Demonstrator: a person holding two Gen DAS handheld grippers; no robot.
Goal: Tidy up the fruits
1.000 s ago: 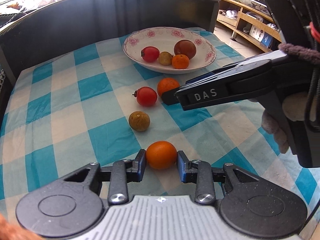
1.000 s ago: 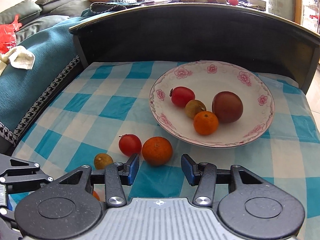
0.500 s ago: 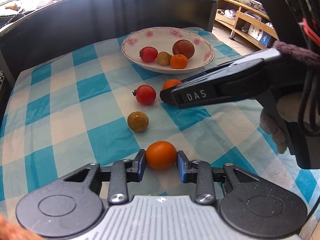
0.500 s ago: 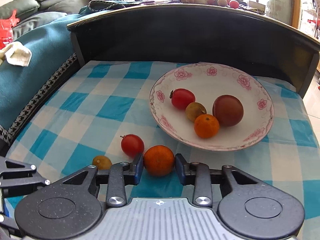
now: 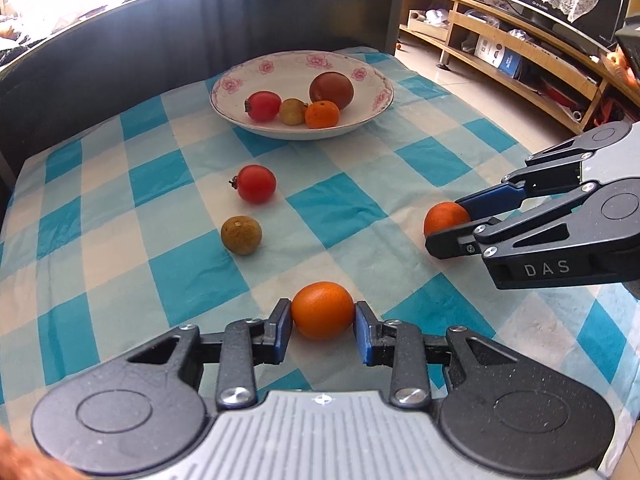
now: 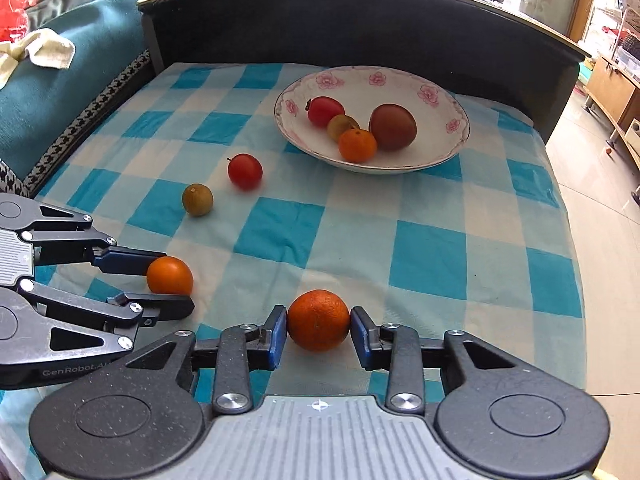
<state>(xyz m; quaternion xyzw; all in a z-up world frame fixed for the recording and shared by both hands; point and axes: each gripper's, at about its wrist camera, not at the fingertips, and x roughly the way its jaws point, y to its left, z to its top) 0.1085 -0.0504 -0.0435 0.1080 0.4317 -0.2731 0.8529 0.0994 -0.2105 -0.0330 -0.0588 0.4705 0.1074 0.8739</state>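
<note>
Two oranges are in hand at once on a bench spread with a blue-and-white checked cloth [image 5: 344,200], backed by a dark curved board [image 6: 360,20]. Toward the far side of the cloth sits a white floral bowl [image 5: 378,98], already holding a dark red-brown fruit [image 5: 331,90], a red tomato [image 5: 262,106], a small orange [image 5: 322,114] and a small yellow-green fruit [image 5: 293,111].

Nearer, the left gripper [image 5: 323,330] has its blue pads closed against the sides of an orange [image 5: 322,310] close above or on the cloth; which cannot be told. The right gripper [image 6: 319,334] is likewise closed on a second orange [image 6: 318,319], and in the left wrist view that fruit shows well to the right of the first.

Loose on the cloth between the grippers and the bowl lie a second red tomato [image 5: 256,183] and, just in front of it, a brownish-green round fruit [image 5: 241,235], near each other but apart.

Judging by the layout, the step in hand is gathering the scattered fruit into the bowl, with both oranges gripped and not yet delivered. The next move appears to call for carrying each orange over the rim and lowering it into a free patch of the bowl before opening, so that neither drops on the fruit inside, then returning for the two loose pieces.
</note>
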